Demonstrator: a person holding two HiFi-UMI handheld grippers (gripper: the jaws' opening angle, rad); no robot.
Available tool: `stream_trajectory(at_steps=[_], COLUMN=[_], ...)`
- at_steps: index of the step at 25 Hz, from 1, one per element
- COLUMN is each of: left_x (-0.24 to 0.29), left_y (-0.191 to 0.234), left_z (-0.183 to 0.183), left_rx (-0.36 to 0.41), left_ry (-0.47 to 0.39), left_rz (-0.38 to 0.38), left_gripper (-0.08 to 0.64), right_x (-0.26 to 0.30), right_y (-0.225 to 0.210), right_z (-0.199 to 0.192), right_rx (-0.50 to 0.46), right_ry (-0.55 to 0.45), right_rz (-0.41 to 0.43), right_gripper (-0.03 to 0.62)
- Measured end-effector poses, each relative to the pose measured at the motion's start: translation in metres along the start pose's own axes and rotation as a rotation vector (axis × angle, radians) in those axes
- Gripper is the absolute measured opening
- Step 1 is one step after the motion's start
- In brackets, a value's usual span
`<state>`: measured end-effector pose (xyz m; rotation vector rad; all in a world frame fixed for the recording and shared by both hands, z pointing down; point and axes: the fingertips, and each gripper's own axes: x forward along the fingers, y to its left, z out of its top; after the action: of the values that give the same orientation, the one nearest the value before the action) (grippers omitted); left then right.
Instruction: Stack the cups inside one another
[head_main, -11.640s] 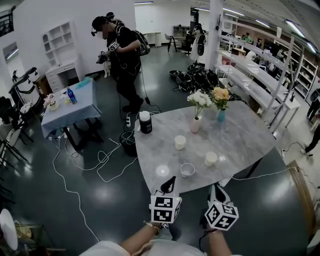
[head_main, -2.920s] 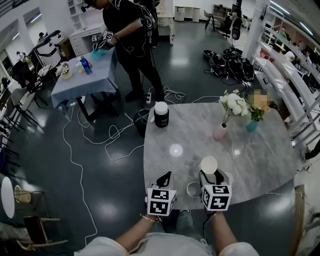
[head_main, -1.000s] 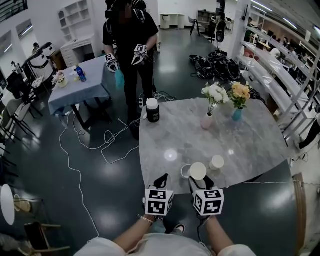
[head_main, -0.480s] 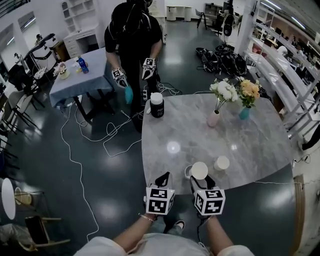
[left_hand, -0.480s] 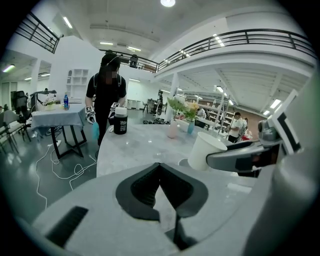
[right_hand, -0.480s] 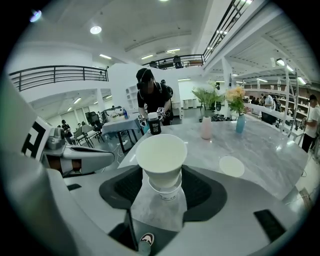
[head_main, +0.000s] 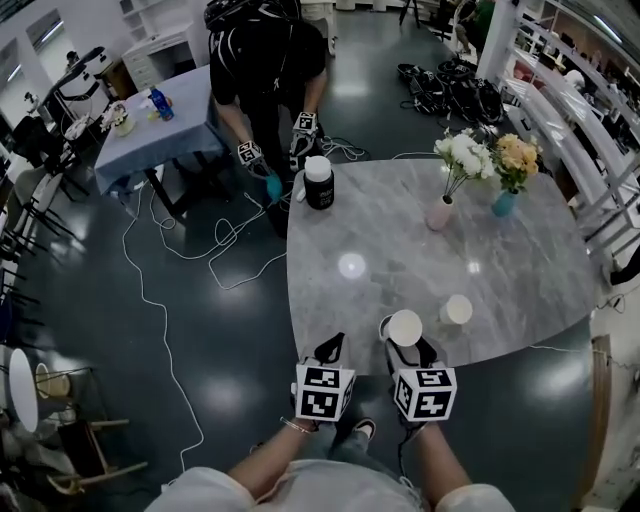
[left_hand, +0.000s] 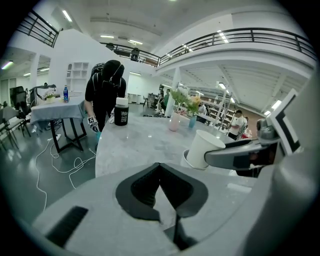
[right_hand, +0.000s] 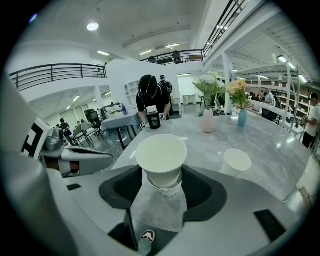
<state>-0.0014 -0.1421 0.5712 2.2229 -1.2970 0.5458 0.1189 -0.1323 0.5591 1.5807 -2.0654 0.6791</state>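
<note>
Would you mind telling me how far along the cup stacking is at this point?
Done: one white cup sits nested in a second cup, whose rim shows just below it. In hand: the right gripper is closed on that white cup; the left gripper is shut and empty. Left: the third cup stands alone on the table, outside the stack.

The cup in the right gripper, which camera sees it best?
The right gripper view: the cup fills the middle, gripped between the fingers, over a second cup. The head view shows it small, from above. The left gripper view shows only its side.
</note>
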Motion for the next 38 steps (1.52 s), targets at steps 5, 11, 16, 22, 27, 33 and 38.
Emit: stream_trajectory(at_steps=[5,11,16,22,27,33,38], left_x=[0.005,0.005,0.006,0.002,0.000,-0.001,-0.002], left_y=[0.006,0.009,0.005,0.000,-0.003,-0.015,-0.025], left_z=[-0.004,-0.006,-0.008,-0.010,-0.009,-0.006,-0.001], left_rx=[-0.006,-0.013,-0.010,-0.013,-0.006,0.001,0.010], left_ry=[0.010,0.021,0.028,0.027,0.026,0.015,0.009], left_rz=[0.003,0.006,0.003,0.003,-0.003,-0.014,-0.029], left_gripper=[-0.006,-0.005,-0.005,-0.006,-0.006,-0.006,-0.005], right_x=[0.007,0.010,0.008,-0.003,-0.008,-0.019,-0.030], right_y=[0.001,0.004,-0.002,-0.008,-0.012,-0.020,-0.031], right_z=[-0.003,-0.005,-0.009,-0.011,-0.010,-0.010,-0.009], right_rx=[-0.001,-0.003,0.023,0.038,0.053,0.068,0.083], right_ry=[0.010,0.007,0.017,0.005,-0.004,-0.019,-0.031], right_rz=[-0.002,0.009,0.010,-0.005,-0.019,-0.037,-0.063], right_gripper=[0.244,0.245,0.245,0.245,0.245,0.245,0.245])
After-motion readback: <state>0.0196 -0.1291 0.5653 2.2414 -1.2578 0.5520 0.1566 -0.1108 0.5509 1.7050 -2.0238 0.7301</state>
